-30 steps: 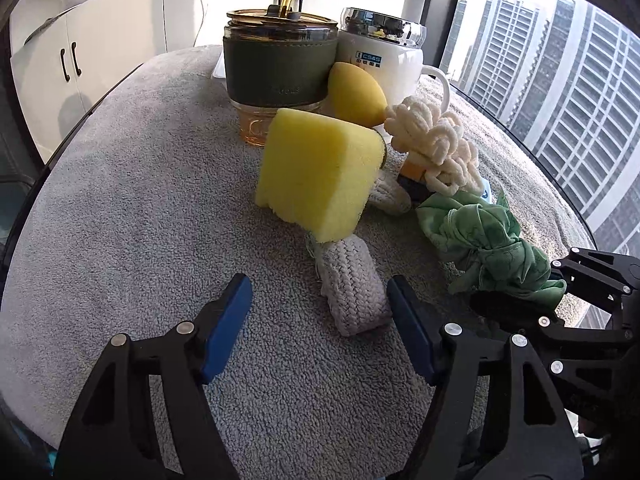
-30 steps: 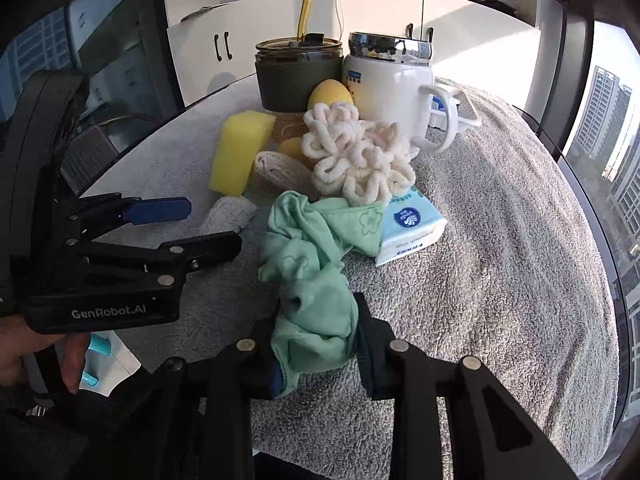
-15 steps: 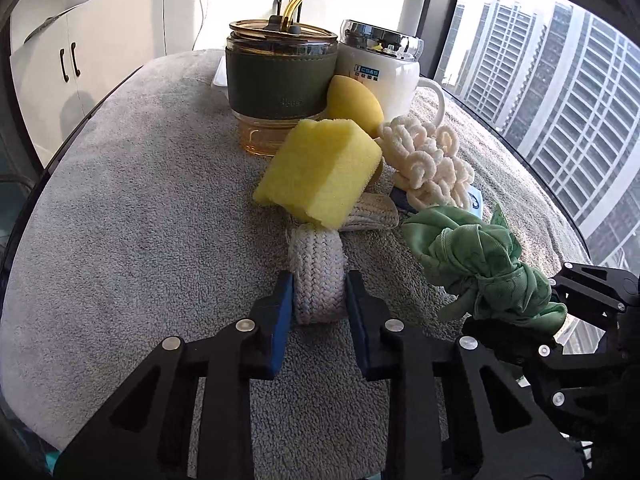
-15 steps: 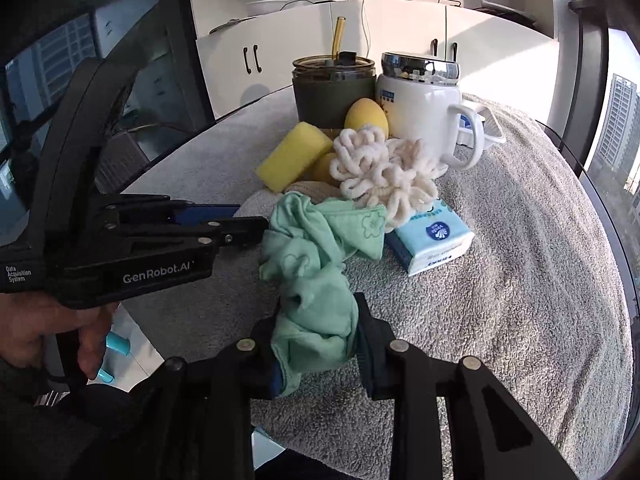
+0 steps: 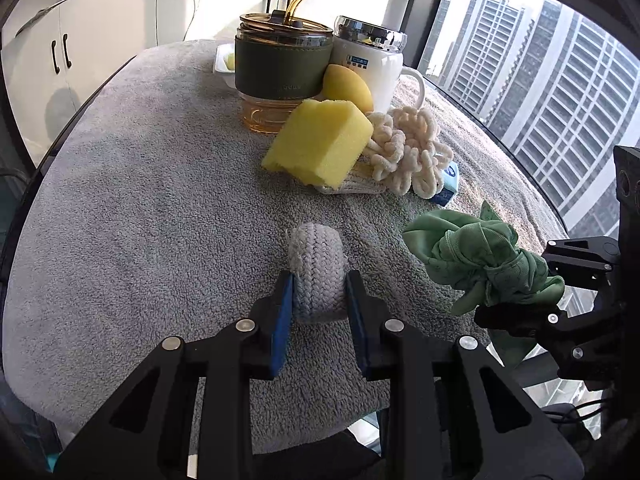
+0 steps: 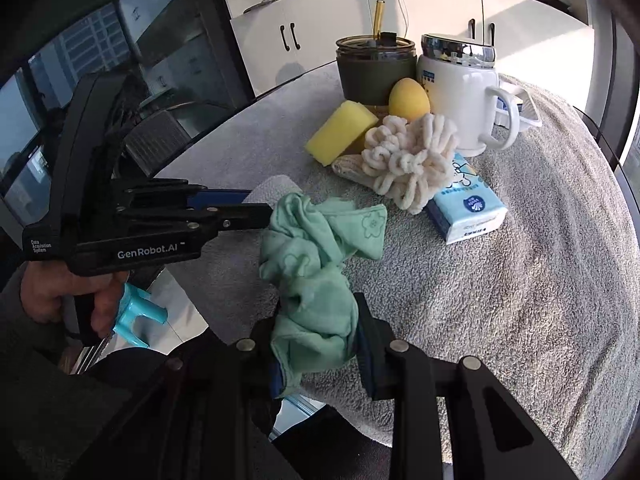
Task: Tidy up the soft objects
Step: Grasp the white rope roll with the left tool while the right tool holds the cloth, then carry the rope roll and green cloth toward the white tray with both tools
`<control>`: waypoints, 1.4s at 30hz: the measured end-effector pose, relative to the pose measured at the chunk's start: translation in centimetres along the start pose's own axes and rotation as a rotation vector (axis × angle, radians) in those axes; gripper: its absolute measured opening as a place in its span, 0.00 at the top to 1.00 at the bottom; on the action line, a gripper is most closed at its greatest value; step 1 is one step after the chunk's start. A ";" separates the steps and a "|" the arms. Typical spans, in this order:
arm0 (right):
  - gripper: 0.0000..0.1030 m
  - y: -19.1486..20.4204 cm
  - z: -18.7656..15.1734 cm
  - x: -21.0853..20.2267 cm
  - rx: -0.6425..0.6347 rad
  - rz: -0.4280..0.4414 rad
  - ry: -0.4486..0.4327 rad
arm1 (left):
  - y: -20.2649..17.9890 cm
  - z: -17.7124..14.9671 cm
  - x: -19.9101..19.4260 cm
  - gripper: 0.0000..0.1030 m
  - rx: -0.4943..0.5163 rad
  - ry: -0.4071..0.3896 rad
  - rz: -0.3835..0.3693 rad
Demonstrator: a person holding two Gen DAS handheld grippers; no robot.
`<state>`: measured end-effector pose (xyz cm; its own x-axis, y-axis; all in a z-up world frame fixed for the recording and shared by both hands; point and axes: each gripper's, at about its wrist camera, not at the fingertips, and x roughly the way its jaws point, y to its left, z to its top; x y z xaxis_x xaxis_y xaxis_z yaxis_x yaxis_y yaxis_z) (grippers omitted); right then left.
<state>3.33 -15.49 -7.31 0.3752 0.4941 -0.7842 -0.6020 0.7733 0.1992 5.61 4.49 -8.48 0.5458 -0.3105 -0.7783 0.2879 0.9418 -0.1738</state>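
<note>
Since 0.5 s ago the left gripper (image 5: 319,304) has pulled the woven rope roll (image 5: 317,270) back from under the yellow sponge (image 5: 320,142), now well apart from the pile w/ the knotted cord bundle (image 5: 408,148). Its blue pads are closed tight on the roll's sides, low over the grey towel (image 5: 140,200) near the front edge. The right gripper (image 6: 318,334) is level beside it, clamped on the crumpled green cloth (image 6: 316,260), held off the towel.

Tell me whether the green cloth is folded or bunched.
Bunched: the green cloth hangs crumpled and knotted between the right gripper's fingers, no flat folds.
</note>
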 end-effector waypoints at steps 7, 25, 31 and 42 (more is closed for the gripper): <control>0.70 -1.7 -0.8 -1.8 0.036 -0.049 0.035 | 0.6 0.2 -1.0 0.76 0.009 0.002 0.005; 0.70 -7.8 1.6 -5.6 0.141 -0.203 -0.029 | 3.9 3.2 -3.0 0.76 -0.039 -0.066 0.063; 0.70 -10.8 3.3 -6.3 0.157 -0.262 -0.058 | 6.6 6.2 -3.7 0.76 -0.034 -0.109 0.130; 0.70 -18.5 11.3 -7.2 0.098 -0.371 -0.082 | 10.6 16.8 -2.3 0.76 0.102 -0.178 0.209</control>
<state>19.69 -28.87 1.29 0.6123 0.2013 -0.7646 -0.3464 0.9376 -0.0305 20.65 13.04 1.64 0.7285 -0.1375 -0.6711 0.2272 0.9727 0.0473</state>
